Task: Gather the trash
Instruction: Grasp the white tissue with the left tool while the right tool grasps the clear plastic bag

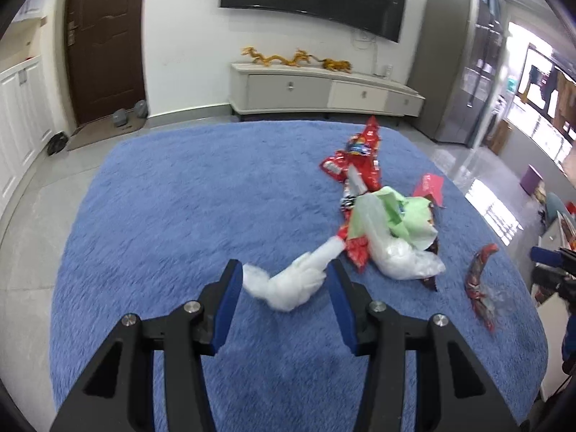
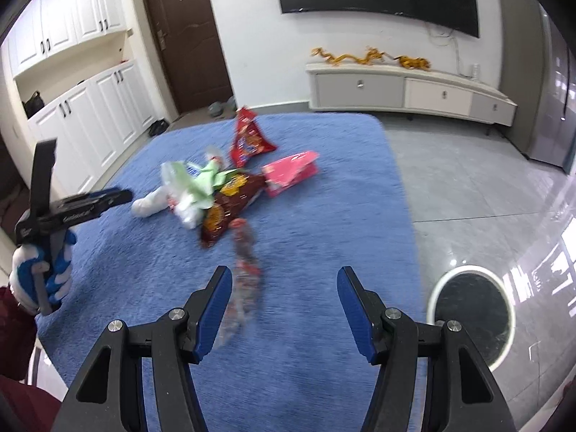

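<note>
A heap of trash lies on a blue rug [image 1: 172,216]: red snack bags [image 1: 356,165], a light green wrapper [image 1: 403,216], clear plastic [image 1: 406,262], a pink packet [image 1: 430,187]. My left gripper [image 1: 284,277] is open, its jaws either side of a crumpled white plastic piece [image 1: 291,284] on the rug. My right gripper [image 2: 280,288] is open and empty; a crumpled red and clear wrapper [image 2: 244,266] lies just ahead of its left finger. The heap [image 2: 212,194], the pink packet [image 2: 291,172] and the left gripper [image 2: 72,208] also show in the right wrist view.
A round white-rimmed bin [image 2: 471,313] with a dark inside stands on the grey tile floor right of the rug. A low white TV cabinet [image 1: 324,90], a brown door [image 1: 104,36] and white cupboards [image 2: 86,115] line the walls.
</note>
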Available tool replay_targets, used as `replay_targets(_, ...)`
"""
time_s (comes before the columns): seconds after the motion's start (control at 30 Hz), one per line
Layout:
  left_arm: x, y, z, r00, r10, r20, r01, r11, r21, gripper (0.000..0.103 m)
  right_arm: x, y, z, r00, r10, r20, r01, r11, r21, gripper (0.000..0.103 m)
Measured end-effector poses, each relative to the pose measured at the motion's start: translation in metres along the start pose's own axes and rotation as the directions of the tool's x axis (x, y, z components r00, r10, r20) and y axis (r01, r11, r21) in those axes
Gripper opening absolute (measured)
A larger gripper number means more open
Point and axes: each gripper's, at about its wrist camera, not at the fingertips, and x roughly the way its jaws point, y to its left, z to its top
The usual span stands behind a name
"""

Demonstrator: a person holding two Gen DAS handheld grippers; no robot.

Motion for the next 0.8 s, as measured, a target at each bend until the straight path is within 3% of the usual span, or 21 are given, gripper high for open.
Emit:
replay_targets(0.23, 0.027, -0.017, 0.009, 0.997, -0.067, -0.038, 0.071, 0.992, 0.104, 0.047, 0.028, 0.019, 0.003, 0.998, 0.023, -0.062, -0.023, 1.000, 0.003, 0.058)
replay_targets(0.47, 0.057, -0.012, 0.004, 0.990, -0.107, -0.094, 0.114, 0.991, 0.072, 0.045, 0.049, 0.025, 0.001, 0.994, 0.028, -0.107, -0.025, 0.999, 0.026, 0.050)
replay_targets(0.6, 0.056, -0.006, 0.003, 0.987, -0.140, -0.082, 0.144, 0.989, 0.039, 0.037, 0.058, 0.026, -0.003, 0.992, 0.041, -0.122, -0.035, 0.998, 0.047, 0.047)
replay_targets(0.8, 0.050, 0.003, 0.000, 0.989, -0.131, -0.062, 0.131, 0.991, -0.008, 0.020, 0.065, 0.030, -0.008, 0.991, 0.037, -0.128, -0.032, 0.999, 0.042, 0.024)
